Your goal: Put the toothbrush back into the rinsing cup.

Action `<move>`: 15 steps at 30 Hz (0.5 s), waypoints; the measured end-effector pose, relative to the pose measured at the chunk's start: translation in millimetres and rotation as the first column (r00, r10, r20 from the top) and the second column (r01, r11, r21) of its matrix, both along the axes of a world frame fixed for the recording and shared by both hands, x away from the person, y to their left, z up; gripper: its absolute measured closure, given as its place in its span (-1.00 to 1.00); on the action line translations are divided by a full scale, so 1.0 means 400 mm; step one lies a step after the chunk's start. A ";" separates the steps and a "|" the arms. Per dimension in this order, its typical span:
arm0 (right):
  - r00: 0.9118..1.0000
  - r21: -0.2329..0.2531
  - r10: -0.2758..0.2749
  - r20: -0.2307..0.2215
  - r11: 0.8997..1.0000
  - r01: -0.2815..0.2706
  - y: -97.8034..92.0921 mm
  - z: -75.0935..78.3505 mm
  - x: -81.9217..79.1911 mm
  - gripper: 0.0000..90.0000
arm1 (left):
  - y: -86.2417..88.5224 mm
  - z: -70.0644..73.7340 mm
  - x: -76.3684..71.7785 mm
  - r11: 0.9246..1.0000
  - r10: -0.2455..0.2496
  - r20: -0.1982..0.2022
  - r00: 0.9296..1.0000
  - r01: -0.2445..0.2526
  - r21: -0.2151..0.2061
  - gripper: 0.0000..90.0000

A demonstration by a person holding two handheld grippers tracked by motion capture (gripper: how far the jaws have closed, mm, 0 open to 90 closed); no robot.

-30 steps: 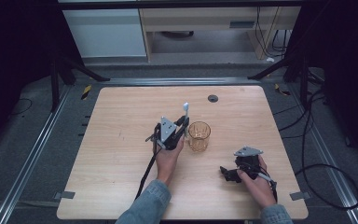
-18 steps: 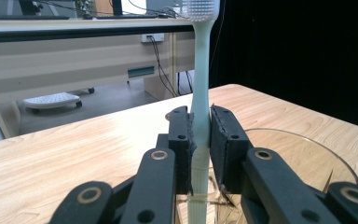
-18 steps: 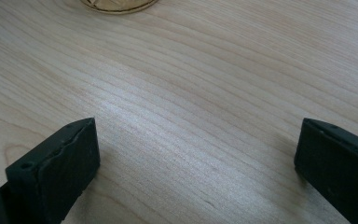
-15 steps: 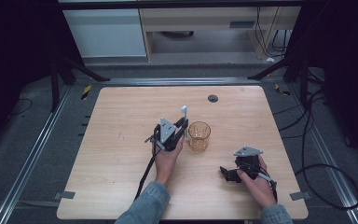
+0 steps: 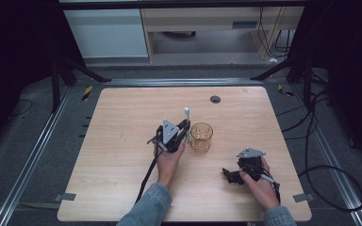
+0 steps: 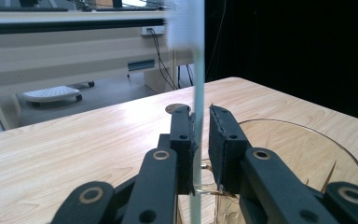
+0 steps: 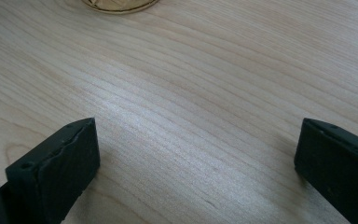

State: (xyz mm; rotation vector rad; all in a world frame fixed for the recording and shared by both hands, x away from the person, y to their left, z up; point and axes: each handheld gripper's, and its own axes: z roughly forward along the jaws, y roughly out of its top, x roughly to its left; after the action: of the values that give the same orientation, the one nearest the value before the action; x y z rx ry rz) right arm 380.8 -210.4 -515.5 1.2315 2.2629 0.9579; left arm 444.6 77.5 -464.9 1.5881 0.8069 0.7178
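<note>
An amber glass tumbler point(image 5: 201, 137) stands upright near the middle of the wooden table point(image 5: 122, 113). My left gripper point(image 5: 185, 128) is just left of it, shut on a thin white utensil point(image 5: 187, 114) held upright, its head above the jaws. In the left gripper view the pale shaft point(image 6: 196, 93) runs between the jaws of that gripper point(image 6: 200, 121), and the tumbler's rim point(image 6: 307, 154) is close on the right. My right gripper point(image 5: 231, 175) rests low on the table at the front right, open, with bare wood between its jaws point(image 7: 196, 154). The tumbler's base point(image 7: 116, 4) is far ahead of it.
A small dark round grommet point(image 5: 215, 99) sits in the tabletop at the back. Metal rails point(image 5: 33, 155) run along both sides of the table, with cables point(image 5: 330, 165) on the floor at the right. A low shelf unit point(image 5: 207, 23) stands beyond the far edge.
The left gripper with the white utensil has sunk very slightly beside the tumbler. The right gripper and the tumbler have stayed put.
</note>
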 end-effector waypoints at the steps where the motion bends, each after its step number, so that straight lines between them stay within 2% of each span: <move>1: 1.000 0.000 0.000 0.000 1.000 0.000 0.000 0.000 0.000 -0.99 | 0.000 -0.001 0.000 1.000 -0.002 -0.001 1.000 0.002 0.002 0.77; 15: 1.000 0.000 0.000 0.000 1.000 0.000 0.000 0.000 0.000 -0.99 | 0.003 -0.005 0.000 1.000 0.003 -0.005 1.000 -0.003 -0.003 0.77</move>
State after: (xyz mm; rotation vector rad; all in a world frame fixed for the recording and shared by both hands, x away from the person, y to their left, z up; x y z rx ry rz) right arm 380.8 -210.4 -515.5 1.2318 2.2626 0.9582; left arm 444.5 78.8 -466.9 1.5873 0.8135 0.7147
